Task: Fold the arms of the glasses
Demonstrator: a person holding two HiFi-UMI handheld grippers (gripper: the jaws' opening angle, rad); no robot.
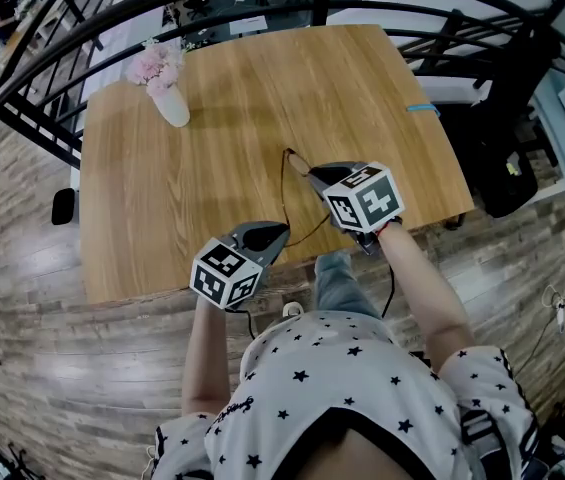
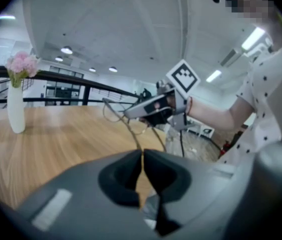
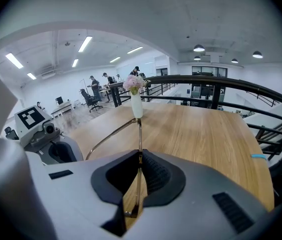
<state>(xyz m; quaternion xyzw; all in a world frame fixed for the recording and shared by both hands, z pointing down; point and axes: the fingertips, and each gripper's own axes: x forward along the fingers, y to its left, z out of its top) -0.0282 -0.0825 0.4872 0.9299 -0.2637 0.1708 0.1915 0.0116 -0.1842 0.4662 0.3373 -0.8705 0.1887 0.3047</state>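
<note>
Glasses (image 3: pixel 140 134) are held over the surface (image 1: pixel 212 118), near its 6 o'clock edge in the head view. Right tool (image 3: pixel 140 156) is clamped on the frame. Left tool (image 2: pixel 142 156), at 7 o'clock from it, is closed on one arm's tip.

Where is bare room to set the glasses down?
Bare table between the vase at the far left corner and the blue strip at the right edge. Crowded near edge: left gripper and right gripper hold the glasses.
</note>
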